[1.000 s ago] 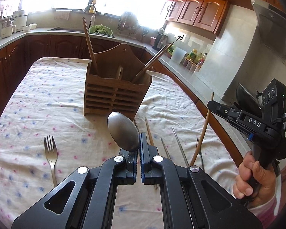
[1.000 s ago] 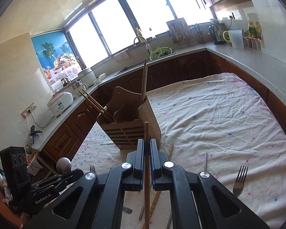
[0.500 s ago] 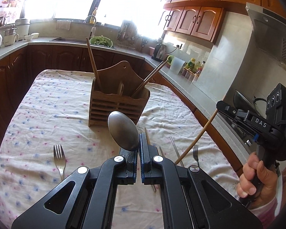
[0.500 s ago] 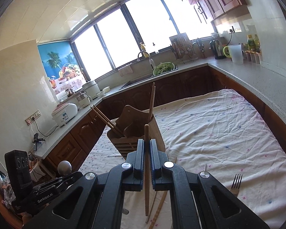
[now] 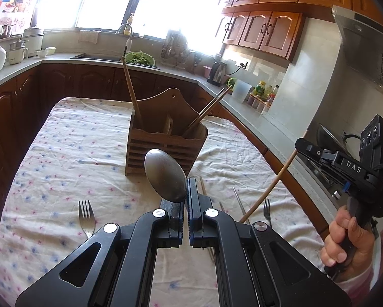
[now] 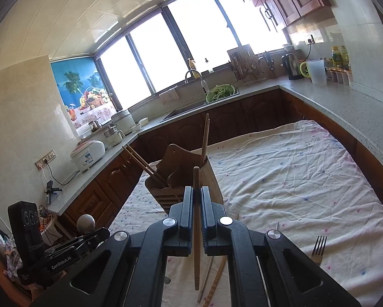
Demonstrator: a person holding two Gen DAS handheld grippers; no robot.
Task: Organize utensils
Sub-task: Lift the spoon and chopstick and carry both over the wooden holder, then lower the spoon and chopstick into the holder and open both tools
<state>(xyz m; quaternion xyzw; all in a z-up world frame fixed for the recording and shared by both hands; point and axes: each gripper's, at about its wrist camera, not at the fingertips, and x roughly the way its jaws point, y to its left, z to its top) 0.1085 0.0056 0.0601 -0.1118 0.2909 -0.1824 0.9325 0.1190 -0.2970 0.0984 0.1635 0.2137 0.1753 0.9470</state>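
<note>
My left gripper (image 5: pixel 185 192) is shut on a metal spoon (image 5: pixel 165 175), bowl up, held above the table in front of the wooden utensil holder (image 5: pixel 165 140). The holder has chopsticks standing in its left and right compartments. My right gripper (image 6: pixel 196 199) is shut on a wooden chopstick (image 6: pixel 196 220) that hangs down through the jaws; it shows in the left wrist view (image 5: pixel 297 145) at the right, with the chopstick (image 5: pixel 270 186) slanting down. The holder (image 6: pixel 181 179) lies ahead of the right gripper.
On the flowered tablecloth (image 5: pixel 71 148) lie a fork (image 5: pixel 85 215) at the left, another fork (image 5: pixel 267 208) at the right, and loose chopsticks (image 5: pixel 238 204) between them. In the right wrist view a fork (image 6: pixel 318 248) and chopsticks (image 6: pixel 217 278) lie below. Counters surround the table.
Both grippers have risen and drawn back from the holder, which now looks smaller and farther. The right gripper's chopstick has tilted to a slant. Both grips are unchanged.
</note>
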